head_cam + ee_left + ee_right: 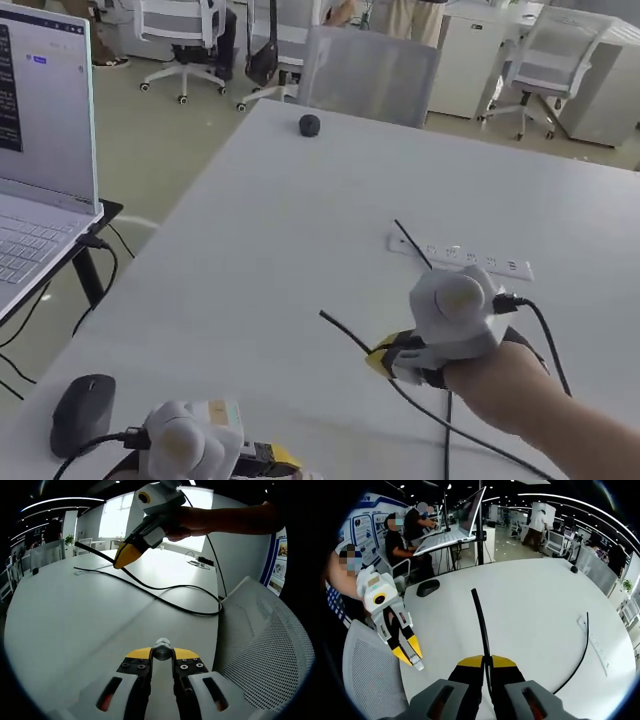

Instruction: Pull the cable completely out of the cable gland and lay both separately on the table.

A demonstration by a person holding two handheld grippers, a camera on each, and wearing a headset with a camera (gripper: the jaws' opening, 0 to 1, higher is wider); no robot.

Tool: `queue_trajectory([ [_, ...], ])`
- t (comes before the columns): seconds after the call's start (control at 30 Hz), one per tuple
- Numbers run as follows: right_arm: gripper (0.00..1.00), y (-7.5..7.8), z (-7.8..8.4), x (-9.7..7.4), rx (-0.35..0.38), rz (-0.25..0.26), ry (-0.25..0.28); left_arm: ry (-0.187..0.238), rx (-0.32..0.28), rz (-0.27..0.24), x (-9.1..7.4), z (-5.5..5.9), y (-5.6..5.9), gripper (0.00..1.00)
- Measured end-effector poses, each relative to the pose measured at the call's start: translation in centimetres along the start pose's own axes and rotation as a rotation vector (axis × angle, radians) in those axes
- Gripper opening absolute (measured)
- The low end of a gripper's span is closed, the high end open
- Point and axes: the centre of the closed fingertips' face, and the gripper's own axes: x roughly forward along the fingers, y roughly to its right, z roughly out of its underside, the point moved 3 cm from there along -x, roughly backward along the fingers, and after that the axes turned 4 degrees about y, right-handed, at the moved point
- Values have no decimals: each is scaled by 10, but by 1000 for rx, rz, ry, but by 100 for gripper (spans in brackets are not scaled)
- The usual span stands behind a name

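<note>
Looks already separated: holds the cable [481, 620] clamped in the closed right gripper [487, 662], its long tail lying on the table [535, 605]. Pinches what is probably the cable gland [161, 645], small and hard to see, in the closed left gripper [161, 655], well apart from the cable. Remains to lay both down separately.

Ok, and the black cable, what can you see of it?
The cable is thin, black and flexible, rubber-sheathed by its look. The right gripper is shut on it near one end, which juts past the jaws, raised off the table. The rest trails in a loose curve on it, its far end lying by the power strip.
</note>
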Motion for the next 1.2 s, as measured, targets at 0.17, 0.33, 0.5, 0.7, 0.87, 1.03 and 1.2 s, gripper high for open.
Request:
queue_trajectory([
  [0.17, 0, 6, -8, 19, 18, 0, -12, -1, -8, -2, 1, 5, -5, 15],
  [0.33, 0, 12, -13, 47, -11, -11, -68, -9, -3, 4, 2, 13, -9, 15],
  [0.5, 0, 13, -2, 69, -12, -22, -109, -8, -6, -1, 4, 16, -14, 15],
  [0.7, 0, 4, 4, 81, -37, -37, -154, -6, -14, -2, 5, 22, -17, 15],
  [0.87, 0, 2, 5, 85, -52, -27, -163, -14, -8, 3, 4, 26, -17, 16],
  [1.03, 0, 0, 8, 88, -57, -22, -170, -19, -8, 5, 4, 29, -17, 16],
  [1.2, 0, -5, 12, 92, -73, -20, -185, -18, 1, 2, 5, 32, -18, 16],
])
